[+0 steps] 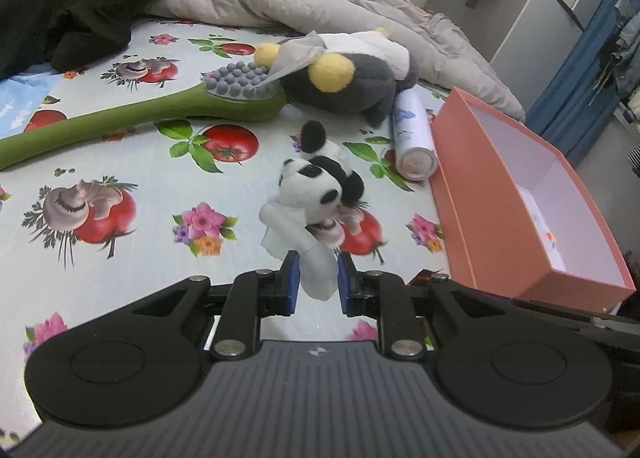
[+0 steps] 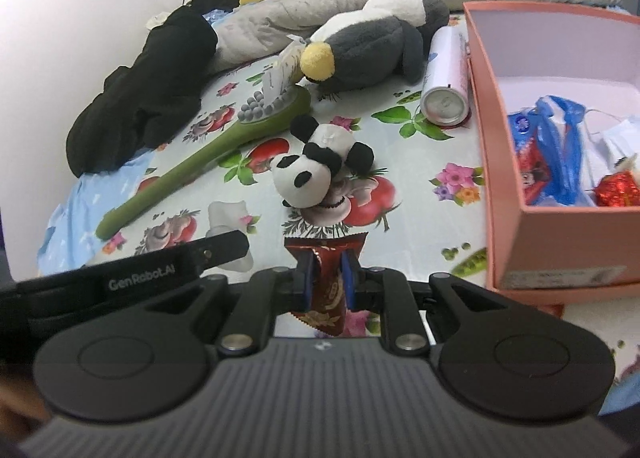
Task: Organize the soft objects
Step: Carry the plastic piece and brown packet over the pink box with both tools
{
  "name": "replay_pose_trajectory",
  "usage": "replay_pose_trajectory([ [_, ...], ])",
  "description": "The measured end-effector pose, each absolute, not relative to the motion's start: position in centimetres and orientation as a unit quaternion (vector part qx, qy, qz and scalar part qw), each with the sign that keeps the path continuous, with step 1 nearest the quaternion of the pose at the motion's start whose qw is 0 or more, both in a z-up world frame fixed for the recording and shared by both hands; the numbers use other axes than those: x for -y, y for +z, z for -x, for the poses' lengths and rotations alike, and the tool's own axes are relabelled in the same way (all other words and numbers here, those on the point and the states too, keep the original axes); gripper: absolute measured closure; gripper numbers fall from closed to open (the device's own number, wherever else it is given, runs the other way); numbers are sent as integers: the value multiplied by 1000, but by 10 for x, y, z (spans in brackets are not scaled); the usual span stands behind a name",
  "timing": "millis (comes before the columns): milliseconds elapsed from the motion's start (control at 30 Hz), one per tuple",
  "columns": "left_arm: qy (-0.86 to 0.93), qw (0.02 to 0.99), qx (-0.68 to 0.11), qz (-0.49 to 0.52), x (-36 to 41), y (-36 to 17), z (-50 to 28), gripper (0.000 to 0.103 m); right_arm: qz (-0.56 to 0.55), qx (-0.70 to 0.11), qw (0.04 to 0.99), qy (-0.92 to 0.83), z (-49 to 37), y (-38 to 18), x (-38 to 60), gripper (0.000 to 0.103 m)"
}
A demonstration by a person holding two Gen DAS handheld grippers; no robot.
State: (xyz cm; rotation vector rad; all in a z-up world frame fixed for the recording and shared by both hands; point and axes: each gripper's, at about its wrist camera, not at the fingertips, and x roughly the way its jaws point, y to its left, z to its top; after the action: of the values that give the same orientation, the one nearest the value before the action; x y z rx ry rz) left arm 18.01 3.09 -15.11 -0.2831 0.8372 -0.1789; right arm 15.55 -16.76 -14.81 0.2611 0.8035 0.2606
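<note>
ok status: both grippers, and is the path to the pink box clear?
Left gripper shut on white tissue. Right gripper shut on red wrapper. Pink box open, partly filled. Panda plush ahead, beside the box, not blocking it.

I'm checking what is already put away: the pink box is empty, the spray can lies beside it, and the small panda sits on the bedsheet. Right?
Not quite: the pink box is not empty. The right wrist view shows a blue and white plastic bag and a shiny red item inside it. The spray can does lie beside it, and the small panda sits on the bedsheet.
</note>
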Motion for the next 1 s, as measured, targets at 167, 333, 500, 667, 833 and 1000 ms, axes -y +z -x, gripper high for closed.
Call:
replay_pose_trajectory([
  [167, -99, 902, -399, 130, -22, -137, -163, 80, -117, -382, 909, 120, -141, -136, 174, 84],
  [333, -112, 903, -395, 126, -13, -119, -150, 80, -110, -373, 913, 122, -129, -121, 180, 84],
  [500, -121, 906, -382, 133, -3, -99, -140, 80, -110, -364, 916, 126, -123, -103, 190, 84],
  [667, -141, 909, -372, 126, 15, -82, -133, 80, -96, -353, 923, 122, -115, -86, 201, 84],
  [833, -163, 908, -366, 121, 37, -69, -127, 80, -92, -341, 929, 108, -105, -71, 219, 84],
  [1000, -193, 905, -362, 115, 63, -54, -123, 80, -99, -334, 933, 88, -94, -58, 244, 84],
])
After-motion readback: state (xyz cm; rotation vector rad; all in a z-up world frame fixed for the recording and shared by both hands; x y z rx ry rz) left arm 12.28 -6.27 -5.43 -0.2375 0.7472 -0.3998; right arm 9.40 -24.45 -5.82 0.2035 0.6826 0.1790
